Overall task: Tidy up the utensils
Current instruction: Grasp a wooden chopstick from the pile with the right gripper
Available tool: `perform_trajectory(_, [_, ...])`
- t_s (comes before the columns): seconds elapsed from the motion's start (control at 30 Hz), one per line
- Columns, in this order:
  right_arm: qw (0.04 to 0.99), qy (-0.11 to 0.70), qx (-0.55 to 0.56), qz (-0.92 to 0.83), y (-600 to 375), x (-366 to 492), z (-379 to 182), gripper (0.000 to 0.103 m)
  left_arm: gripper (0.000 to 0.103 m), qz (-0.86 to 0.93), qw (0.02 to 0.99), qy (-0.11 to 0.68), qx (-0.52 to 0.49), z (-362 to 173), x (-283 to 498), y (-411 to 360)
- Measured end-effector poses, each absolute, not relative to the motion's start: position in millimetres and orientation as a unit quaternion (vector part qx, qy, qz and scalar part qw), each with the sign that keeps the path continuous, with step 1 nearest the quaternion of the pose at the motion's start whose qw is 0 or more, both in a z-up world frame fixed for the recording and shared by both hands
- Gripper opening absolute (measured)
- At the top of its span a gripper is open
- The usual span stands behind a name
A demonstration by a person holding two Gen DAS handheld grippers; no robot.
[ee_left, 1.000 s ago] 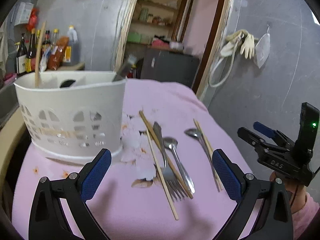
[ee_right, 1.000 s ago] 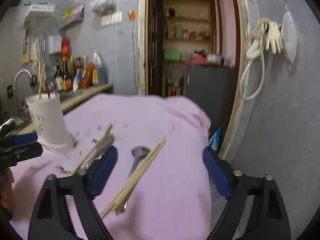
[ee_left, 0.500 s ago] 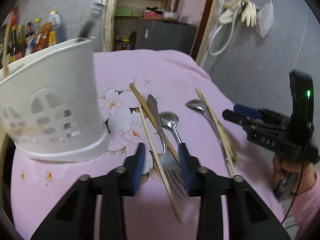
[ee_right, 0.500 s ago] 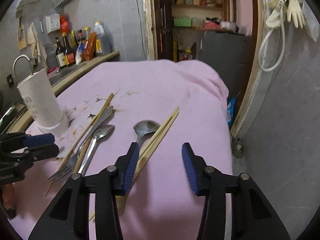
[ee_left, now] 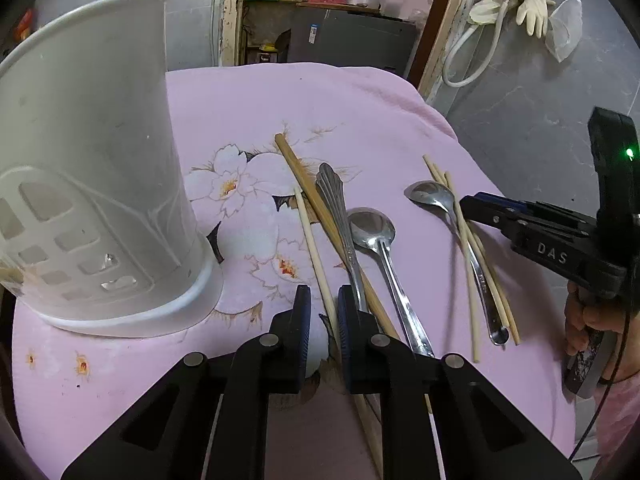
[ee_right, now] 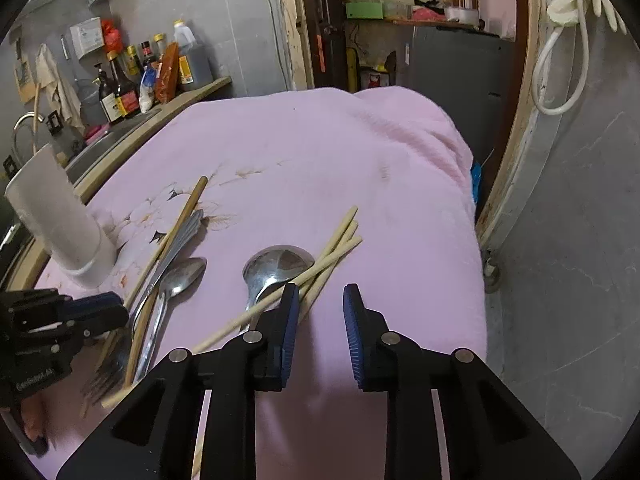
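A white slotted utensil holder (ee_left: 92,208) stands at the left on the pink flowered cloth (ee_left: 280,104). Beside it lie a pale chopstick (ee_left: 316,256), a darker chopstick (ee_left: 316,200), a fork (ee_left: 340,216) and a spoon (ee_left: 376,236). Further right lie another spoon (ee_left: 436,196) and several chopsticks (ee_left: 464,232). My left gripper (ee_left: 323,312) has narrowed around the pale chopstick, with a small gap showing. My right gripper (ee_right: 318,320) is partly open, low over the cloth just right of the chopstick bundle (ee_right: 320,264) and spoon (ee_right: 276,264).
The holder also shows in the right wrist view (ee_right: 56,216). Bottles (ee_right: 136,80) stand on a counter behind it, next to a sink tap (ee_right: 20,132). The cloth drops off at its right edge (ee_right: 472,208) beside a grey wall and doorway.
Both grippers have come down toward the cloth and narrowed. The left jaws went from wide open to almost shut around the pale chopstick. The right jaws narrowed beside the chopstick bundle.
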State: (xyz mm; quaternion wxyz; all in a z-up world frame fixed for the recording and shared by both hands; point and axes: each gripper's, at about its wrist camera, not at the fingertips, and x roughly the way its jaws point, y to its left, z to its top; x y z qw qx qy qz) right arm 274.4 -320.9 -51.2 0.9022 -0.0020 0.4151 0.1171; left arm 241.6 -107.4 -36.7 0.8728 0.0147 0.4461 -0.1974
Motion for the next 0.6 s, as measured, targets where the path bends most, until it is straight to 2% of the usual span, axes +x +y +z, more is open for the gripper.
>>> perform_trajectory(0.27, [0.887, 0.438, 0.019, 0.143, -323.5, 274.4, -52.0, 0.009, 0.011, -0.198, 0.872, 0.447, 0.021, -37.3, 241.5, -111.1])
perform_trajectory(0.33, [0.885, 0.442, 0.013, 0.146, -322.7, 270.2, -51.7, 0.009, 0.005, -0.199, 0.871, 0.448, 0.025, -37.8, 244.5, -117.5])
perform_trajectory(0.6, [0.881, 0.45, -0.025, 0.144, -320.6, 245.7, -47.4, 0.006, 0.005, -0.201, 0.869, 0.45, 0.031, -38.0, 233.7, -116.7])
